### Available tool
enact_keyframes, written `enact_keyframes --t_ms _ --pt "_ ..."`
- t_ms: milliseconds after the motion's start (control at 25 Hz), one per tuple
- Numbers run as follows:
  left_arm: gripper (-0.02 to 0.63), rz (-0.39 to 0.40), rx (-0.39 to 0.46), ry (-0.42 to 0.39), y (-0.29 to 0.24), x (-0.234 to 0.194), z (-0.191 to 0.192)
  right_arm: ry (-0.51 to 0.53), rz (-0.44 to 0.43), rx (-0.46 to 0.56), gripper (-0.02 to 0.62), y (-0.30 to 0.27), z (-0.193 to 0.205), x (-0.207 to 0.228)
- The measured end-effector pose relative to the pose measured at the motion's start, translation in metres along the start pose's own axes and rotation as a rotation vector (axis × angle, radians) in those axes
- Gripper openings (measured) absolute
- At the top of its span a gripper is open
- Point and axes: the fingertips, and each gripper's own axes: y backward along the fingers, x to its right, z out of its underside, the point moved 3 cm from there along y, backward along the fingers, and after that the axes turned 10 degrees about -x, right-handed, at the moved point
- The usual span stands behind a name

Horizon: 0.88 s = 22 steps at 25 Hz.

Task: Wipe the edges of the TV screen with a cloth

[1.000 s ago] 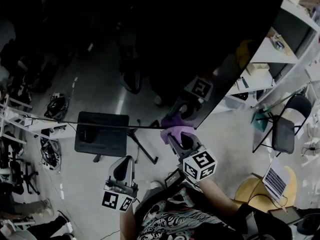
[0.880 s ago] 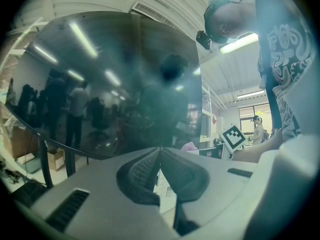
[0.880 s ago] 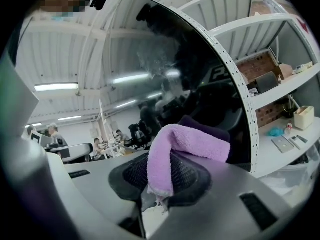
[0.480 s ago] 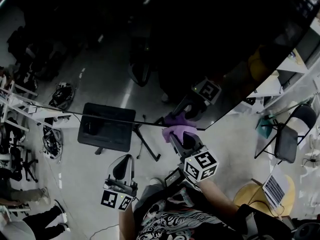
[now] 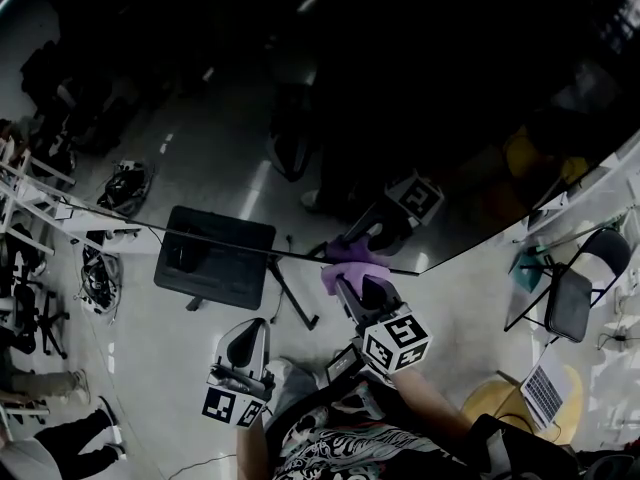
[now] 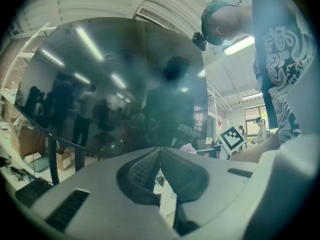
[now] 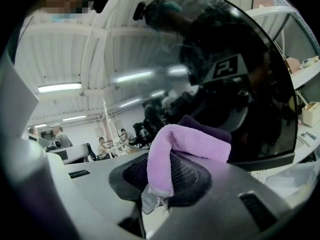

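Note:
The dark TV screen fills the top of the head view and mirrors the room. My right gripper is shut on a purple cloth, which presses against the screen's lower edge; its reflection shows just above in the glass. In the right gripper view the cloth drapes over the closed jaws of that gripper, with the TV screen right behind it. My left gripper hangs lower left, apart from the TV, shut and empty. In its own view my left gripper has its jaws together, facing the TV screen.
The TV's black stand base and legs sit on the floor under the lower edge. At the right stand a folding chair and a laptop on a yellow stool. Gear clutters the floor at the left.
The head view has swung, so the screen now reaches further right. Both grippers keep about the same places, and the cloth stays at the lower edge.

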Motion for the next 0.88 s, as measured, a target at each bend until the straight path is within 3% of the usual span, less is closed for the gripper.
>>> enact_keyframes --t_ms 320,880 --pt "0.017 -0.156 0.02 -0.008 0.02 -0.069 -0.002 0.011 0.012 -0.018 0.106 -0.04 0.0 -0.026" --pt "0.017 -0.189 0.028 0.059 0.051 -0.134 0.009 0.035 0.018 -0.04 0.105 -0.097 0.0 -0.06"
